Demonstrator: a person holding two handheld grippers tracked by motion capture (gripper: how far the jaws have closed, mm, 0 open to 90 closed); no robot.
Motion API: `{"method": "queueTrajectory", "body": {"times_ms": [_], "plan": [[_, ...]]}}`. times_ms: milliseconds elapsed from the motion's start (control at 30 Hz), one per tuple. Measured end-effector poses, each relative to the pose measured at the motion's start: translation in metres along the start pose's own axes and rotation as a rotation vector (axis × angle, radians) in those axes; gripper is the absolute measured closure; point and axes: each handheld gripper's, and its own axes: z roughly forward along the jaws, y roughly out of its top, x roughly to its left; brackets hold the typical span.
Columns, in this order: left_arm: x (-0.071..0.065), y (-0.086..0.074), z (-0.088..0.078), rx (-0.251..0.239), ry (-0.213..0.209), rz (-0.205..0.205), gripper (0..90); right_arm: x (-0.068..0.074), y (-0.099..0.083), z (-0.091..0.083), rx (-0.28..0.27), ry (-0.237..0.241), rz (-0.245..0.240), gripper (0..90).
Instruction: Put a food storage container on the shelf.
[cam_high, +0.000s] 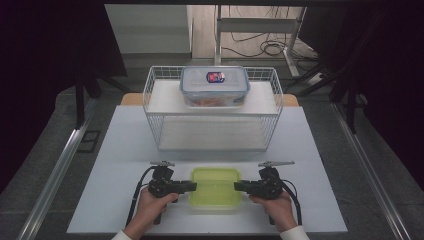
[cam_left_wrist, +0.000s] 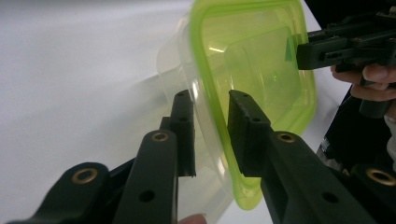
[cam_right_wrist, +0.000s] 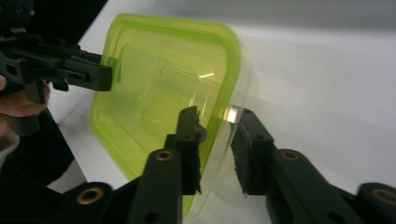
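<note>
The green-lidded container (cam_high: 215, 187) sits on the white table (cam_high: 110, 165) at the person's edge, in front of the wire basket (cam_high: 155, 115), and everything here is placed from it. To its left, the left gripper (cam_high: 193, 186) points straight at its left side. In the left gripper view its jaws stand apart, one on each side of the lid's green rim (cam_left_wrist: 212, 112), and I cannot tell whether they touch it. The container's long axis looks to run left to right, from one gripper to the other, so the two are equally near, one at each short end. To its right, the right gripper (cam_high: 237, 186) mirrors this: jaws parted astride the rim (cam_right_wrist: 223, 105) and clear wall, not visibly clamped. Beyond the green-lidded container, on the basket's upper shelf, rests a blue-lidded box (cam_high: 215, 86). Any lift probably turns on both grippers closing inward along that axis.
</note>
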Motion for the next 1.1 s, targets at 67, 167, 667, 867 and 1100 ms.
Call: {"method": "queueTrajectory", "body": {"times_ms": [67,167,667,867,1100], "plan": [[-0.001,0.0,-0.001,-0.008,0.0,0.004,74.6,0.001,0.0,-0.001,-0.002,-0.003,-0.004,74.4],[-0.001,-0.001,-0.001,-0.011,0.005,0.013,75.3,0.001,-0.001,-0.002,-0.009,-0.005,-0.011,74.9],[-0.009,-0.004,-0.006,-0.044,0.029,0.075,77.9,0.008,-0.001,-0.011,-0.049,0.007,-0.045,79.1],[-0.013,-0.005,-0.012,-0.055,0.027,0.103,77.8,0.012,-0.001,-0.014,-0.057,0.016,-0.063,79.1],[-0.017,-0.004,-0.019,-0.07,0.032,0.133,77.7,0.017,0.001,-0.017,-0.06,0.017,-0.086,79.1]]}}
